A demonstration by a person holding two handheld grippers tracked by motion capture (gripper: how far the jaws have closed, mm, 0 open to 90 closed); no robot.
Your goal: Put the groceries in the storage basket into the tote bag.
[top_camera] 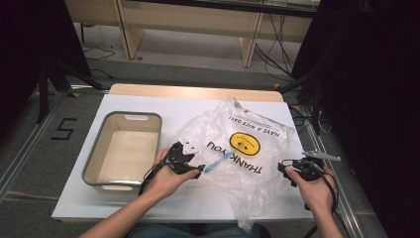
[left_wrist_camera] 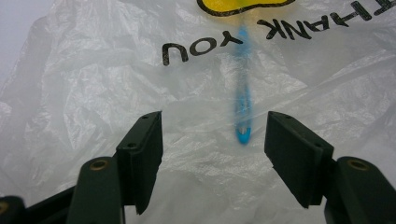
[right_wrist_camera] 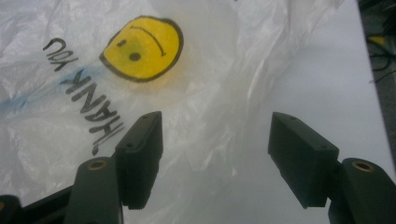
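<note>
One crinkled clear plastic bag with a yellow smiley face (top_camera: 242, 148), one slim blue pen-like object inside it (top_camera: 218, 162), one grey rectangular plastic bin (top_camera: 99, 148) and two black handheld grippers, left (top_camera: 197, 172) and right (top_camera: 283, 171).

The high view looks forward and down over the whole white table (top_camera: 148, 106) from the person's side. Each gripper view rides close above the crumpled clear plastic bag with a yellow smiley face (left_wrist_camera: 93, 93), facing along its own jaws; all three share that bag's print.
</note>
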